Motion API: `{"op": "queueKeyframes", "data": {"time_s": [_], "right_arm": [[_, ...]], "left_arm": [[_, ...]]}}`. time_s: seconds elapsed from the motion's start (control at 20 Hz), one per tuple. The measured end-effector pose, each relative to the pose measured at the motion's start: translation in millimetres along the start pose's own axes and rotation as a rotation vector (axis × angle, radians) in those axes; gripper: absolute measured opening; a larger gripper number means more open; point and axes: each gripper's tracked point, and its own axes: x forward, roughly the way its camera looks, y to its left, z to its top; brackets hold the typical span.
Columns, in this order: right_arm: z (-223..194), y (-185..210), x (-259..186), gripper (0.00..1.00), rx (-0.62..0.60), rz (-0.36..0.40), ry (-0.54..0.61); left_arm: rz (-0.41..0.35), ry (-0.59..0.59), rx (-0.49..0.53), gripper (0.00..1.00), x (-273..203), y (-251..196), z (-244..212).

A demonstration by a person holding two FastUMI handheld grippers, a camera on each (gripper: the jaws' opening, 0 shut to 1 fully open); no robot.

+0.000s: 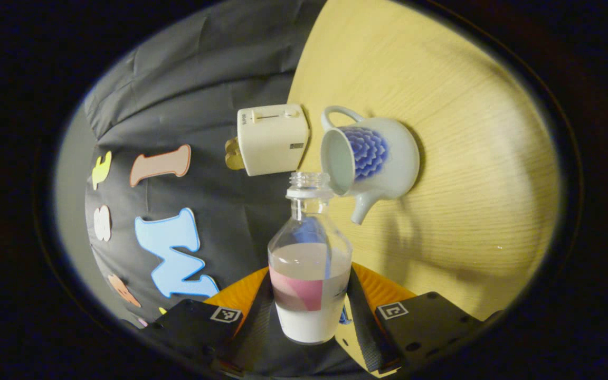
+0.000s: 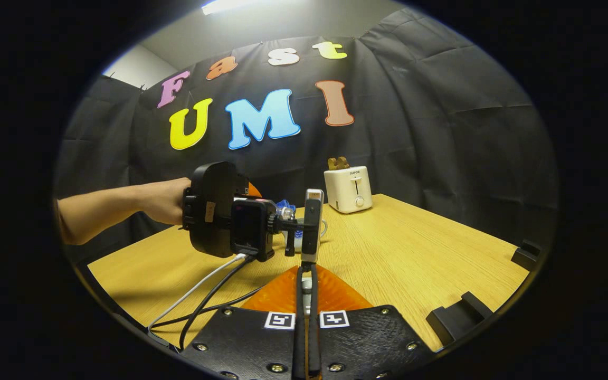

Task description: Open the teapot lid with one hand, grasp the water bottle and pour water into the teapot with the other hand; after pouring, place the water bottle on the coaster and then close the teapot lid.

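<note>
Bottle [image 1: 309,264] sits low-centre in the left gripper view, clamped at its lower body by the left gripper [image 1: 310,316], mouth tipped toward the open teapot [image 1: 370,158] just beyond. Clear plastic, part full: probably light, slick, squashable, so that low hold suits. Right gripper [image 2: 306,322] is pressed nearly closed; whether it holds the lid, I cannot tell.

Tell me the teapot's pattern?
White teapot with a blue scale-like motif, clearest in the left gripper view.

Clear glossy plastic bottle [image 1: 310,264], glazed smooth ceramic teapot [image 1: 375,155], matt wood-grain table [image 1: 473,158], creased matt cloth wall [image 2: 441,121], smooth toaster [image 2: 348,189].
</note>
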Motion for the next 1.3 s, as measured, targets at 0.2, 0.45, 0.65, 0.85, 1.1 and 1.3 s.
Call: {"op": "queueKeyframes", "data": {"time_s": [0.2, 0.45, 0.65, 0.85, 1.1, 1.3], "right_arm": [[15.1, 4.0, 3.4, 0.03, -0.035, 0.009, -0.033], [34.7, 24.9, 18.9, 0.03, -0.115, 0.062, -0.079], [42.6, 37.6, 35.2, 0.03, -0.136, 0.086, -0.098], [39.5, 47.4, 47.0, 0.03, -0.137, 0.104, -0.087], [32.6, 56.9, 54.6, 0.03, -0.115, 0.127, -0.062], [27.3, 59.8, 61.6, 0.03, -0.119, 0.137, -0.044]], "left_arm": [[0.048, -0.051, -0.312, 0.86, -23.8, 12.0, -21.6], [0.137, -0.11, -0.786, 0.86, -60.5, 19.7, -68.3], [0.216, -0.121, -1.038, 0.85, -79.7, 22.1, -105.1], [0.208, -0.18, -1.394, 0.86, -86.6, 18.7, -139.7], [0.206, -0.163, -1.544, 0.85, -75.5, 12.1, -181.8], [0.25, -0.158, -1.635, 0.85, -65.5, 16.7, -216.0]]}}
